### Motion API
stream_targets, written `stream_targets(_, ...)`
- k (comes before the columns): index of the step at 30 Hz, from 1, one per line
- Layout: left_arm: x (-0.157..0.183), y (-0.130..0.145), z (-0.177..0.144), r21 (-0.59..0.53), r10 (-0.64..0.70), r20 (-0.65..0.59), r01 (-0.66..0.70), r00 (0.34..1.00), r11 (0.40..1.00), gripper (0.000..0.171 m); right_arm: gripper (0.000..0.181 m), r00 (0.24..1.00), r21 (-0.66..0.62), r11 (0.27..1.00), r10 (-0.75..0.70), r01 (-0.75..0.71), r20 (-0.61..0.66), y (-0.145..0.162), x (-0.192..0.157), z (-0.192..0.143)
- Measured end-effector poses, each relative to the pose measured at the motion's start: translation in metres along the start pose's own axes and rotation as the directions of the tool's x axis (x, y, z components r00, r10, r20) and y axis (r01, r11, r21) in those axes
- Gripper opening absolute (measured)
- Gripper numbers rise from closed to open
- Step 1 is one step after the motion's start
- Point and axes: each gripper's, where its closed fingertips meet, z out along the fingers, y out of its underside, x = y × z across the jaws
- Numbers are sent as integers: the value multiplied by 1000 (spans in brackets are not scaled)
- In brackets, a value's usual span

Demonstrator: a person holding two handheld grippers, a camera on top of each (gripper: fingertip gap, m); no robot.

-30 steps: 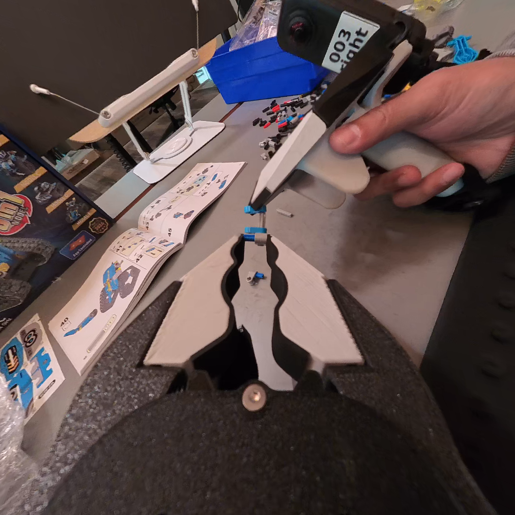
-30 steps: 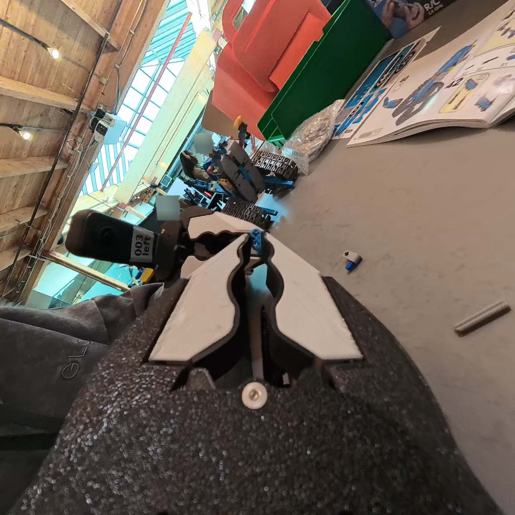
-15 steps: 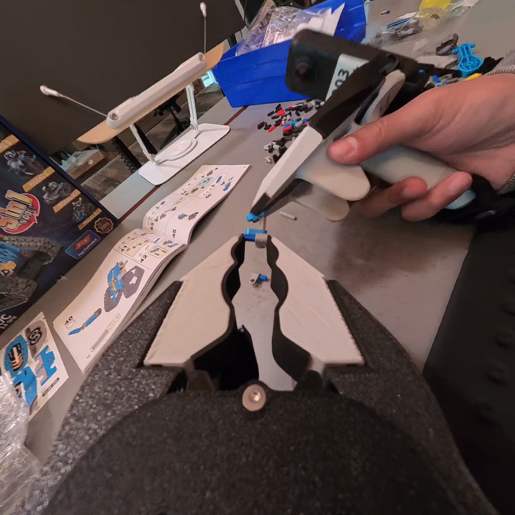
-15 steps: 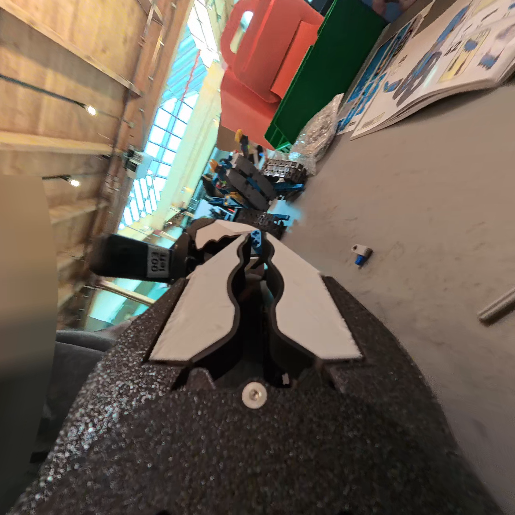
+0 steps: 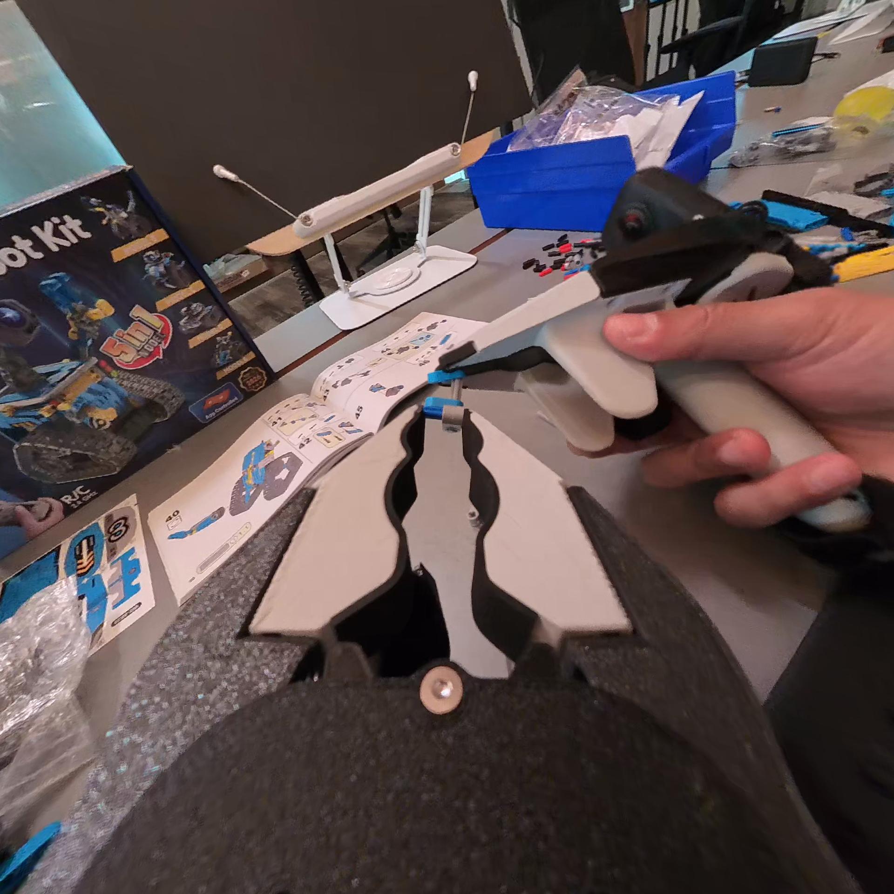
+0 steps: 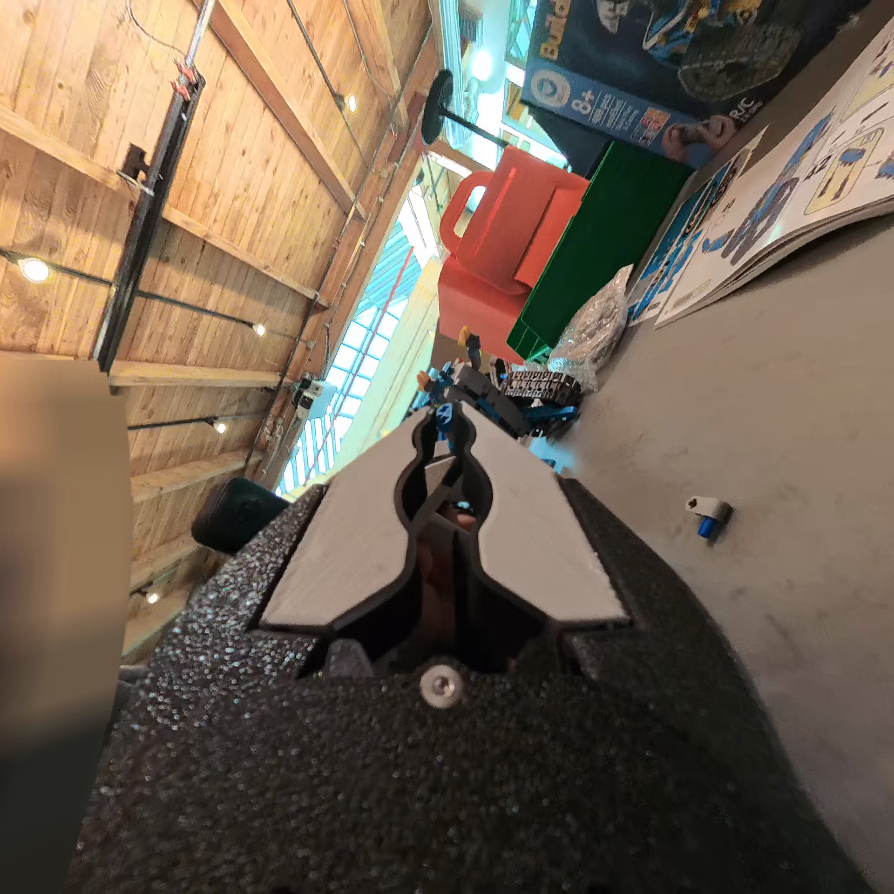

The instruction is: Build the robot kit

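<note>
Illumination: bright, even; soft shadows on the tabletop.
Sources: ceiling spotlights and a glaring skylight (right wrist view).
Blur: the hand is slightly smeared; foreground foam is soft.
Distortion: wide-angle bending at all edges.

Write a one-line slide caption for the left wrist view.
Left gripper and right gripper, each pinching one end of a small blue-and-grey assembly, above an open instruction booklet.

Open booklet left; grey tabletop bare right.
</note>
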Motion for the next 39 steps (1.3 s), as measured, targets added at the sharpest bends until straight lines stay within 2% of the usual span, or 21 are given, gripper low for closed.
stream_targets(3, -4, -1, 0, -4, -9, 33, 9, 999, 1000, 14, 5, 999, 52, 998, 46, -48, 25, -2, 0, 3)
stream_targets(8, -8, -2, -1, -1, -10, 70, 10, 998, 1000, 14, 5, 999, 90, 996, 22, -24, 24, -3, -2, 8)
stream_targets(12, -10, -7, -4, 21, 19, 98, -21, 995, 1000, 14, 5, 964, 108, 967, 213, -232, 162, -3, -4, 10)
stream_targets(15, -11, -15, -9, 55, 63, 132, -70, 989, 996, 14, 5, 966, 92, 975, 183, -202, 183, -3, -13, 12)
stream_targets(19, -10, -26, -15, 102, 120, 177, -139, 977, 985, 14, 5, 886, 54, 931, 323, -360, 332, -3, -25, 11)
stream_targets(21, -10, -33, -21, 136, 150, 207, -180, 967, 974, 14, 5, 846, 12, 919, 358, -395, 396, -2, -36, 12)
stream_targets(23, -9, -37, -24, 151, 165, 219, -200, 962, 968, 13, 5, 829, -13, 924, 350, -383, 436, -2, -47, 12)
stream_targets(25, -12, -28, -18, 114, 146, 195, -170, 970, 979, 14, 2, 816, -55, 928, 351, -369, 460, 1, -54, 12)
stream_targets(26, -15, -25, -15, 100, 113, 183, -133, 977, 986, 14, 2, 825, -105, 939, 340, -329, 452, 11, -60, 15)
stream_targets(27, -19, -25, -16, 112, 81, 175, -101, 981, 989, 14, 2, 865, -146, 955, 296, -258, 405, 26, -61, 21)
stream_targets(30, -18, -27, -16, 131, 70, 157, -91, 985, 987, 15, 1, 936, -65, 993, 111, -94, 335, 18, -59, 23)
stream_targets(34, -17, -21, -12, 112, 38, 115, -51, 993, 992, 14, 1, 973, -63, 997, -35, 50, 227, 15, -50, 21)
stream_targets(39, -14, -16, -8, 84, 31, 85, -38, 996, 996, 14, 0, 986, -55, 991, -115, 122, 121, 5, -35, 16)
